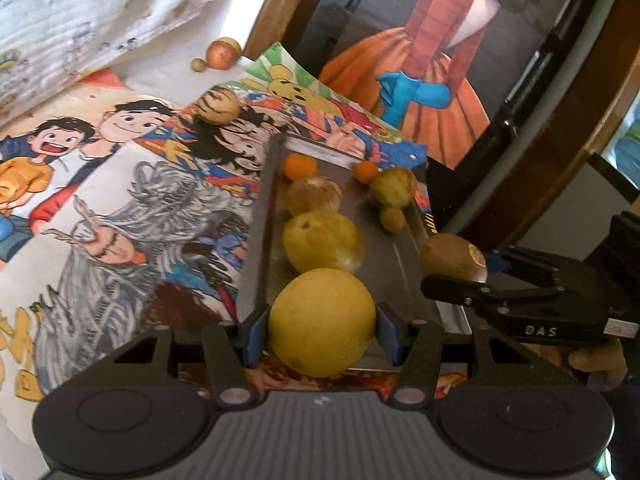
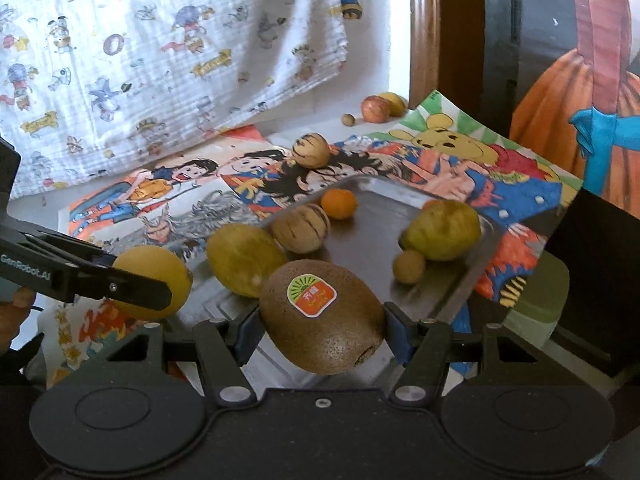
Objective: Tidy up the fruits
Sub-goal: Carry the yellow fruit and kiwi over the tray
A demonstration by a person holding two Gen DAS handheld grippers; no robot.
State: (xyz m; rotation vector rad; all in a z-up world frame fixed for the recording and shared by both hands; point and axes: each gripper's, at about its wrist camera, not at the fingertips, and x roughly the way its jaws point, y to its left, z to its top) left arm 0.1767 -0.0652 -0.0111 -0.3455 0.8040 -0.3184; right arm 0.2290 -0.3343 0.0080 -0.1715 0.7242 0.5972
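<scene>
Right now each gripper carries one fruit. The left gripper (image 1: 322, 336) has its jaws closed on a round yellow fruit (image 1: 322, 322), which sits squarely between the blue pads at the near end of the metal tray (image 1: 404, 252). The right gripper (image 2: 320, 328) has its jaws clamped on a brown kiwi (image 2: 324, 316) with a sticker on top, held between the pads above the tray's near edge.

On the tray lie a large yellow-green fruit (image 1: 322, 246), a striped tan melon (image 1: 314, 196), two small oranges (image 1: 300, 166), a pear-like fruit (image 1: 394, 186) and a small brown ball (image 1: 392, 219). The tray rests on cartoon-printed paper (image 1: 120, 184) on the bench. Farther off on the paper sits another striped melon (image 1: 218, 106), and beyond it a red apple (image 1: 222, 55) beside a small nut-like ball (image 1: 198, 65).
</scene>
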